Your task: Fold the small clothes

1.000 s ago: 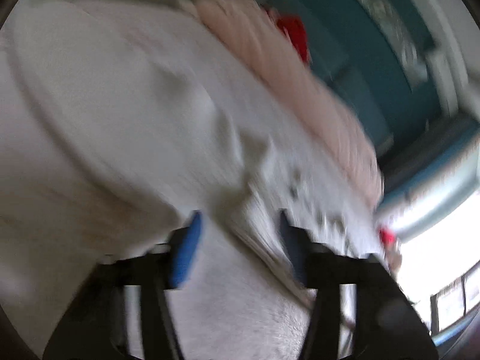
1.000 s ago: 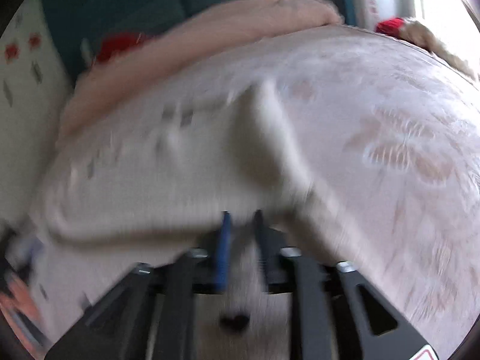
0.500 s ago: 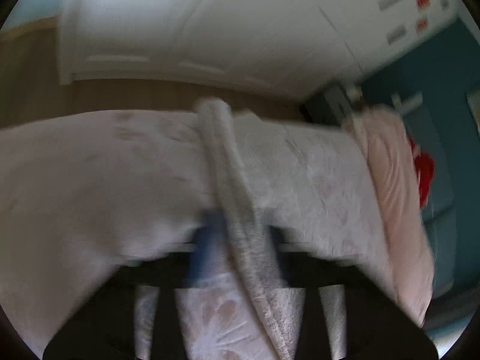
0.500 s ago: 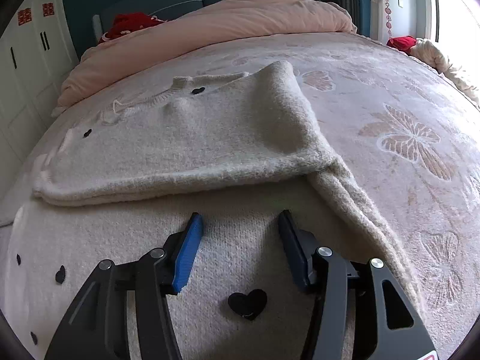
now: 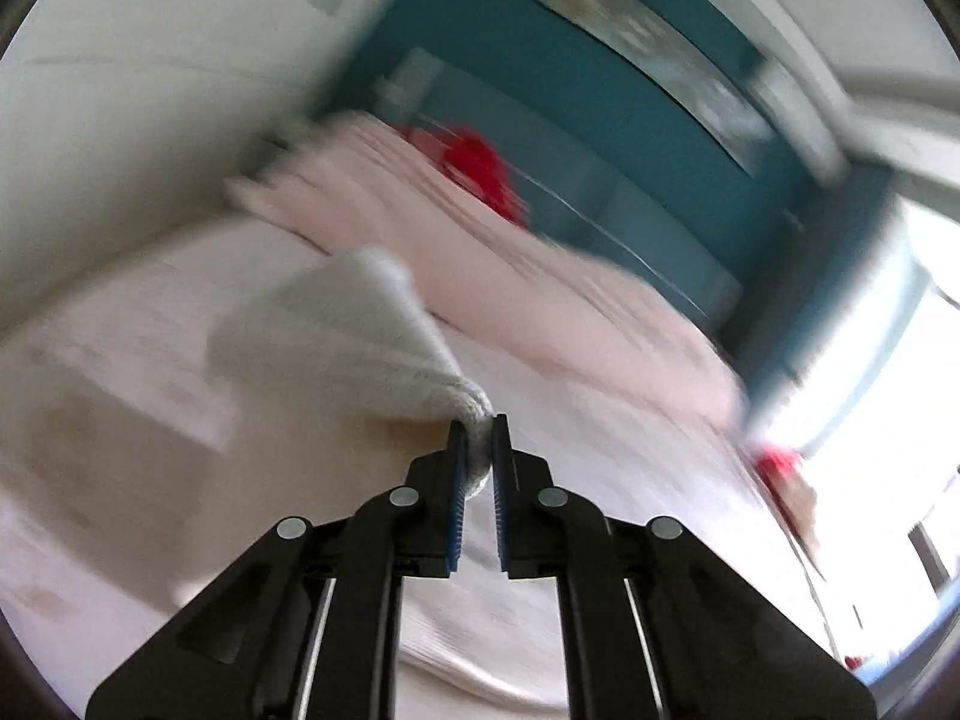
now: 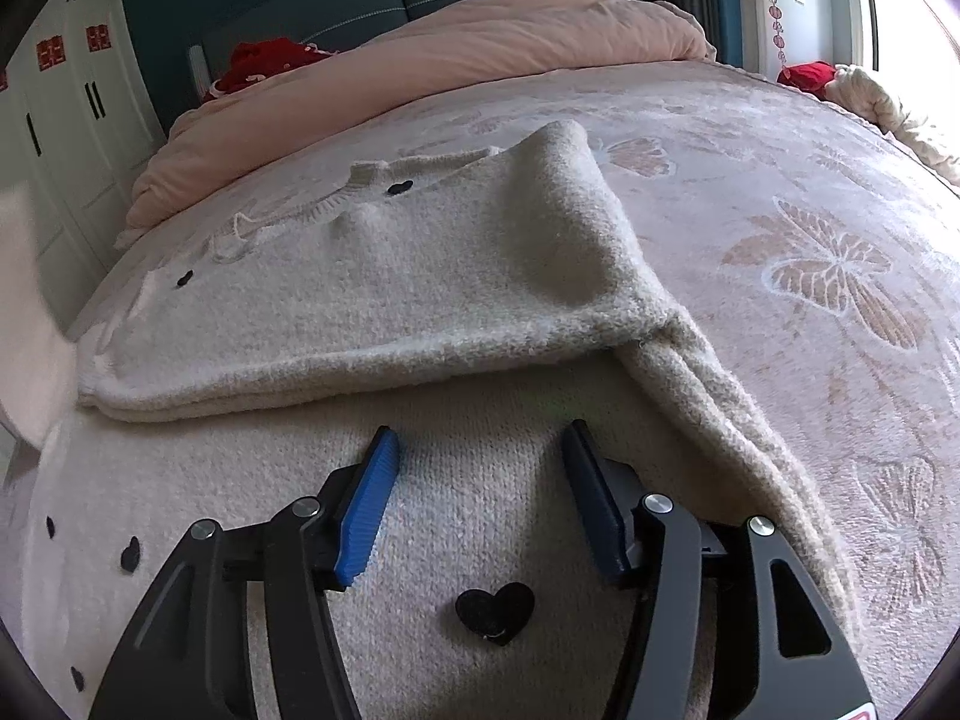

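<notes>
A cream knitted sweater (image 6: 420, 276) with small black hearts lies on the bed, one part folded over the body and a sleeve trailing to the right. My right gripper (image 6: 477, 438) is open and empty, low over the near part of the sweater. My left gripper (image 5: 477, 426) is shut on a bunched cream knitted piece (image 5: 354, 336) and holds it lifted above the bed; that view is blurred, and I cannot tell which part of the sweater it is.
The bed has a pale bedspread (image 6: 810, 240) with butterfly patterns. A pink duvet (image 6: 480, 54) is piled at the head, with red items (image 6: 264, 60) behind it. White wardrobes (image 6: 66, 138) stand at the left. More red and cream cloth (image 6: 840, 81) lies by the bright window.
My left gripper has closed on the knitted piece and swung up and round with it. My right gripper opened, letting go of the fold, and has stayed still since.
</notes>
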`<state>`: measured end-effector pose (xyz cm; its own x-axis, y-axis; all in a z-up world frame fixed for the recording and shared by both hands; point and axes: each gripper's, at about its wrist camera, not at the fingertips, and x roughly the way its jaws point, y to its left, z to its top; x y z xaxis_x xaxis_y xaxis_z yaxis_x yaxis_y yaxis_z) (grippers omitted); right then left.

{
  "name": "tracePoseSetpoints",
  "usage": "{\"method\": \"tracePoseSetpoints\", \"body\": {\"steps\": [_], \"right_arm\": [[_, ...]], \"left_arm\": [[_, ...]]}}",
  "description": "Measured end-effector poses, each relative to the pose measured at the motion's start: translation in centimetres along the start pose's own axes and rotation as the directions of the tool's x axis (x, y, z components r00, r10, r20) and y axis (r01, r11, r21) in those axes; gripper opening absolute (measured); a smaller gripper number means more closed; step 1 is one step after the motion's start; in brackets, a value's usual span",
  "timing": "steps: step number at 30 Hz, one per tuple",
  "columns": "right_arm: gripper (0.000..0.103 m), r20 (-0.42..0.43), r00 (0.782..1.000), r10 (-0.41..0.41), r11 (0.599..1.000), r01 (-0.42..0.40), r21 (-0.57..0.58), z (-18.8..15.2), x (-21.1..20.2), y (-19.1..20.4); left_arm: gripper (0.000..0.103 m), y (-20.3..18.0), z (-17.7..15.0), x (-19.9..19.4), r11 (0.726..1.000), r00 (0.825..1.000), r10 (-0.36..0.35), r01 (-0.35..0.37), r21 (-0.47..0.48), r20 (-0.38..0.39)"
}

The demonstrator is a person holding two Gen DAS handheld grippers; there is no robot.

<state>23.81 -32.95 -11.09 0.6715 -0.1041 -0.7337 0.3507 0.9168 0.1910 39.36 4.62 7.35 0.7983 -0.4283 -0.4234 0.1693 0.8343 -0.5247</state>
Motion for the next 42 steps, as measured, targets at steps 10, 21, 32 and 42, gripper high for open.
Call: {"method": "tracePoseSetpoints", "body": {"steps": [10,21,32,42], "right_arm": [[0.068,-0.010,0.996,0.087,0.996,-0.086,0.023,0.7,-0.7,-0.2],[0.070,-0.107,0.943,0.315,0.930,-0.283,0.236,8.0,2.5,2.0],[0.005,0.125,0.933,0.337,0.927,-0.352,0.128,14.5,-2.6,5.0],[0.004,-0.075,0.982,0.172,0.969,-0.155,0.192,9.0,3.7,-0.9]], "left_arm": [[0.040,-2.3,-19.9,5.2,0.988,0.949,0.029,-0.075,-0.136,-0.314],[0.062,12.8,-11.2,3.8,0.845,0.971,0.094,-0.195,-0.498,-0.221],[0.007,13.0,-9.2,3.8,0.833,0.986,0.094,-0.154,-0.532,-0.139],[0.008,11.1,-15.2,7.9,0.905,0.948,0.232,-0.292,-0.309,-0.216]]}}
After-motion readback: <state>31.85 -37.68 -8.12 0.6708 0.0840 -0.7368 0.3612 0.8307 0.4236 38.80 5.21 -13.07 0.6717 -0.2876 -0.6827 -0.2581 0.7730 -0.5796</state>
